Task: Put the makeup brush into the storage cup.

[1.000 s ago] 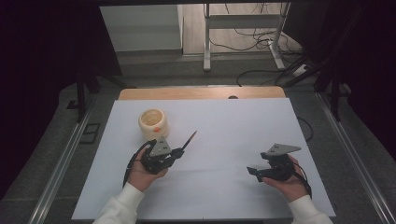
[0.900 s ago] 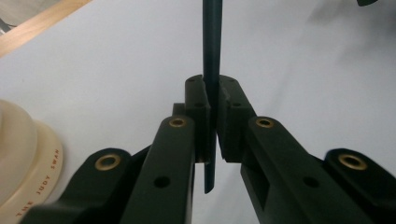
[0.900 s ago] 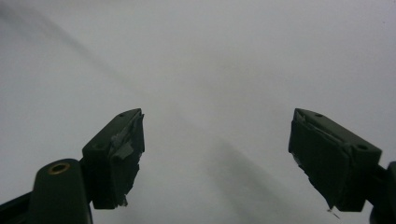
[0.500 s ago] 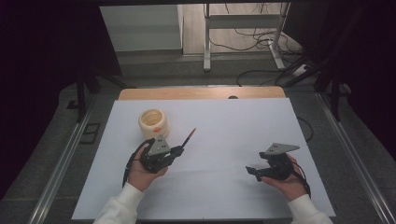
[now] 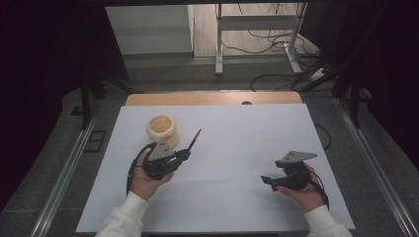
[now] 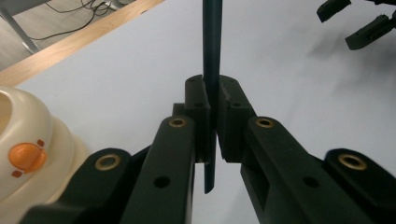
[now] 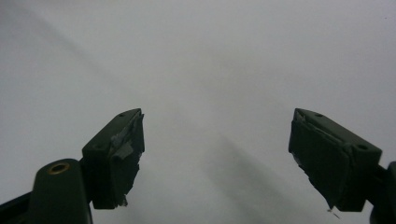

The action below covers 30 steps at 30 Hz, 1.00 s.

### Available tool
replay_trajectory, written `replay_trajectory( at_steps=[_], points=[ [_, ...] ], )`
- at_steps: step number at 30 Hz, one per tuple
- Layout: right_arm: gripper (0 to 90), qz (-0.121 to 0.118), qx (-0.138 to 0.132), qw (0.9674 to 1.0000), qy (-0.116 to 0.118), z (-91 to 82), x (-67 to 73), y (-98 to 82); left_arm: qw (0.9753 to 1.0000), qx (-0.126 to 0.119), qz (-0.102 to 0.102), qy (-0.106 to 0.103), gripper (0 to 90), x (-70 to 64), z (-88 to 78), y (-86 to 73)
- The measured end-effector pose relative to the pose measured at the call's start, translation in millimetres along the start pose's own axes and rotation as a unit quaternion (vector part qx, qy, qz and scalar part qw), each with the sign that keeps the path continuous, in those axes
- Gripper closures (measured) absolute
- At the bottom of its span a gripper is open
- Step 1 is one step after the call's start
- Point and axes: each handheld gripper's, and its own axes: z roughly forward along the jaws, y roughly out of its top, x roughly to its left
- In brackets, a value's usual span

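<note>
Dark, thin rod [image 5: 194,139] is clamped between the jaws of the left gripper [image 5: 184,154], over the left half of the white tabletop [image 5: 237,128], nearer the front edge than the back. In the high view its far end is seen pointing up and away toward the back edge, with a paler tip; what kind of tool it is cannot be made out there. In the left gripper view the rod [image 6: 211,56] is shown upright between the left gripper's [image 6: 212,112] pads, its top cut off by the frame and its short lower end visible below the grip. Just behind and to the left of that gripper a cream round container [image 5: 162,129] is seen standing on the tabletop; in the left gripper view only part of it [image 6: 28,140] is caught at the left edge, where an orange button is shown on its side. Its inside is hard to read from above. Toward the right front corner the right gripper [image 5: 267,179] is held low in the right hand [image 5: 304,190]. From above its jaws are small and dark, but in the right gripper view the right gripper [image 7: 217,156] is plainly spread wide with nothing between the jaws, above bare tabletop.
</note>
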Motion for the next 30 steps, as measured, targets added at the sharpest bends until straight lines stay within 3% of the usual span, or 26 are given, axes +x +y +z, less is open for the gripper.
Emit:
replay_trajectory(
  at_steps=[15, 30],
  points=[
    [19.2, -0.001, 0.003, 1.0, 0.001, 1.5, 0.8, 0.1, 0.9996, -0.023, -0.01, 0.011, 84.4, 10.4, -8.9, 12.4],
    [19.2, -0.003, 0.006, 1.0, -0.001, 2.2, 0.9, 0.0, 0.9982, -0.036, -0.041, 0.025, 84.4, 31.9, -16.8, 13.2]
  ],
)
